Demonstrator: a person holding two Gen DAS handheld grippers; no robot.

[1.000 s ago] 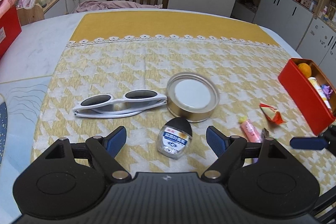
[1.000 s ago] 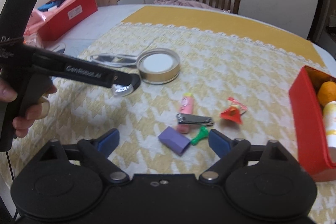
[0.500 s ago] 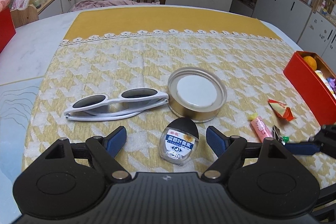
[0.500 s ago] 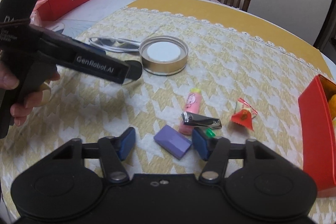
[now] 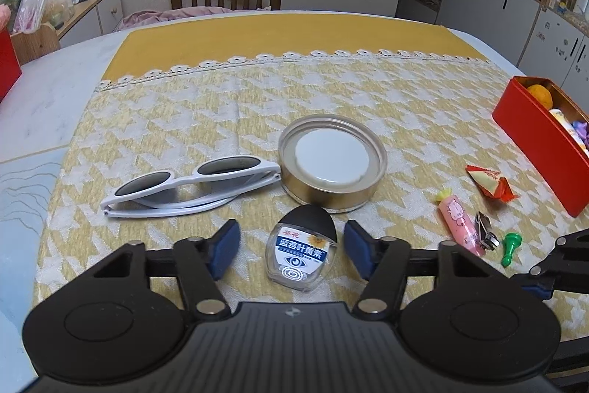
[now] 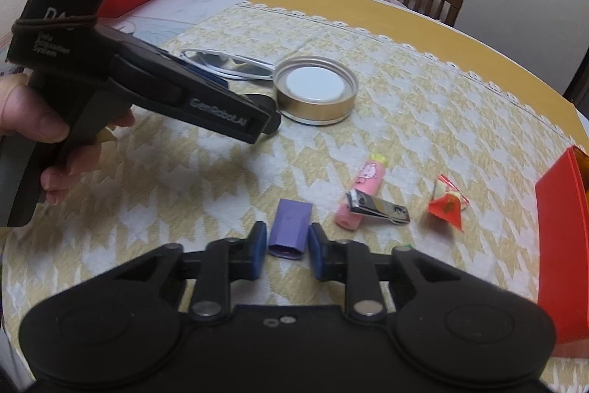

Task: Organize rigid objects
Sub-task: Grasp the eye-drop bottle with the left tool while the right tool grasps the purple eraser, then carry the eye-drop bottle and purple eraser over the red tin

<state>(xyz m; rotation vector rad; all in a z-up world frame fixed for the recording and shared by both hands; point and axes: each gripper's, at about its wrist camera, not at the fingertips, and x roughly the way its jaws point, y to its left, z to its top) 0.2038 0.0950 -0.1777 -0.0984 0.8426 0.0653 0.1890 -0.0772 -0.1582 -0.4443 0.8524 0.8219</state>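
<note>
A: Starting at the left, what lies by the left gripper (image 5: 291, 247)?

B: Ahead and left of it, folded white-framed sunglasses (image 5: 191, 186). Their right end touches a round gold metal lid with a white liner (image 5: 333, 168), straight ahead. Between its blue pads (image 5: 224, 245) lies a small clear eye-drop bottle with a black cap (image 5: 303, 255). The jaws have just been closing, but gaps remain on both sides: nothing is gripped.

A: And the right gripper (image 6: 285, 251)?

B: Its jaws have just been closing too, and now stand narrow, either side of a purple rectangular block (image 6: 291, 227); I can't tell whether the pads press it. Ahead and right lie a pink tube (image 6: 364, 188), a silver nail clipper (image 6: 381, 210) across it, a red wrapped sweet (image 6: 447, 207), then a red box (image 6: 557, 238).
</note>
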